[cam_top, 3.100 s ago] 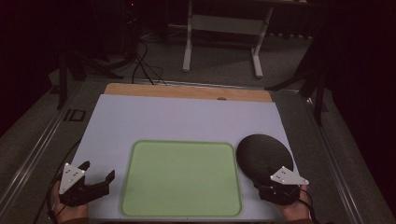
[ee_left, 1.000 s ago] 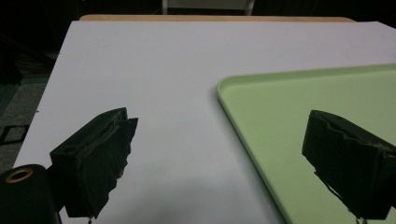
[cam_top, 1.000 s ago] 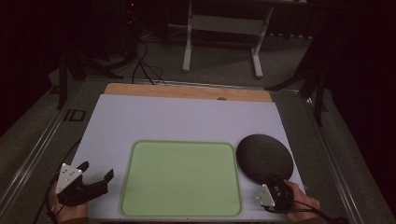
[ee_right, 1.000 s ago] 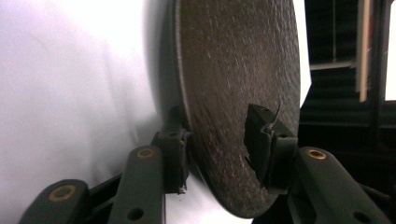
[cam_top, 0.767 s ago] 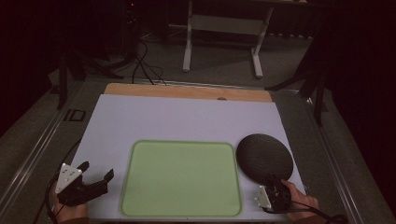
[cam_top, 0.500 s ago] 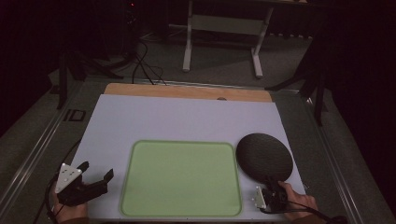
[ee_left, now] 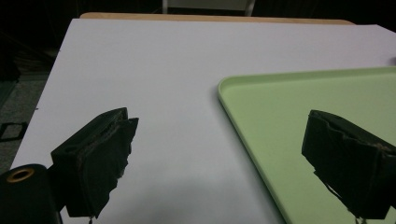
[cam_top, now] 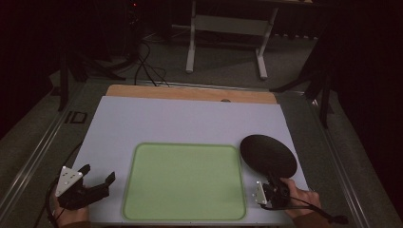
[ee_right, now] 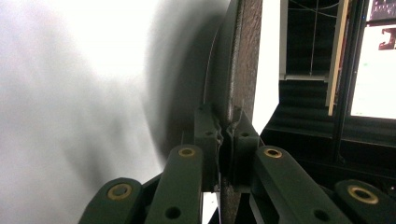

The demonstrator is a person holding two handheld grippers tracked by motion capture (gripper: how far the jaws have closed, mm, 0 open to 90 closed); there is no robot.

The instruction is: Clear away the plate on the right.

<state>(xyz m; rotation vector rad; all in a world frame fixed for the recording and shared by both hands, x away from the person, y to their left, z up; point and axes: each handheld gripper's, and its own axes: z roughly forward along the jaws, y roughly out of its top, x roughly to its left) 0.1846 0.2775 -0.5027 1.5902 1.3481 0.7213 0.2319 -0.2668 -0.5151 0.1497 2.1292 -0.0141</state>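
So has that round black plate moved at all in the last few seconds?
No. The round black plate sits where it was beside the green tray; only the right hand-held gripper turned and clamped its near rim.

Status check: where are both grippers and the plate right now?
Right gripper shut on near rim of black plate, beside green tray. Left gripper open, empty, over white table left of tray. Nothing on tray.

Right gripper (cam_top: 271,183) at black plate (cam_top: 268,155)
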